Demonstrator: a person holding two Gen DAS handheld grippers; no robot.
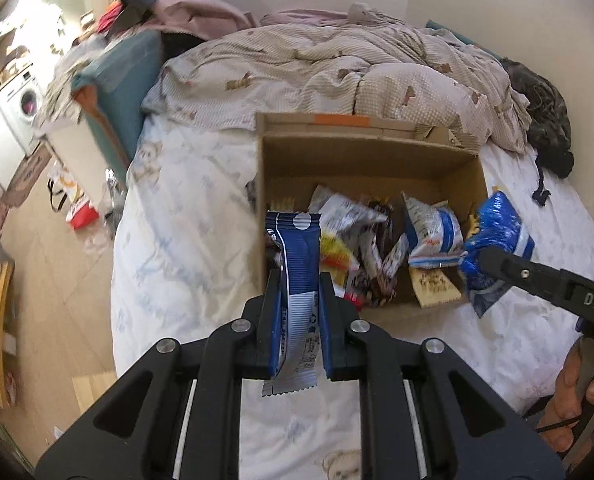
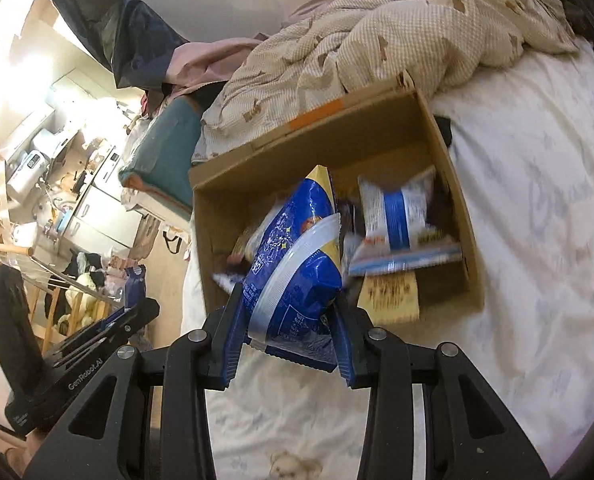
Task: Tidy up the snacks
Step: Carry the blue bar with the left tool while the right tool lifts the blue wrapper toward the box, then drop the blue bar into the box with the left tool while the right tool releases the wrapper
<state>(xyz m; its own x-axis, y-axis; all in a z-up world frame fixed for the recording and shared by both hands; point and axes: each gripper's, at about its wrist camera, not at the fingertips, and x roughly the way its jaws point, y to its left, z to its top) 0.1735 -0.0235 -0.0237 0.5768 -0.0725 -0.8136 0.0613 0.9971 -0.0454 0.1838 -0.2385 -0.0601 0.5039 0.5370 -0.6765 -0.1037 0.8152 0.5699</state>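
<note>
box [image 1: 373, 160] on bed [image 1: 185, 240] | snacks [image 1: 433, 232] in box | quilt [image 1: 337, 64] behind

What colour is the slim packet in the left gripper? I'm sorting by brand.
Dark blue and white slim packet; left wrist view.

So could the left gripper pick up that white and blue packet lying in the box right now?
Probably not yet. The left gripper is shut on a slim blue wrapper, so it has no free jaws. The white and blue packet lies uncovered on top in the open box, so nothing else blocks it.
</note>
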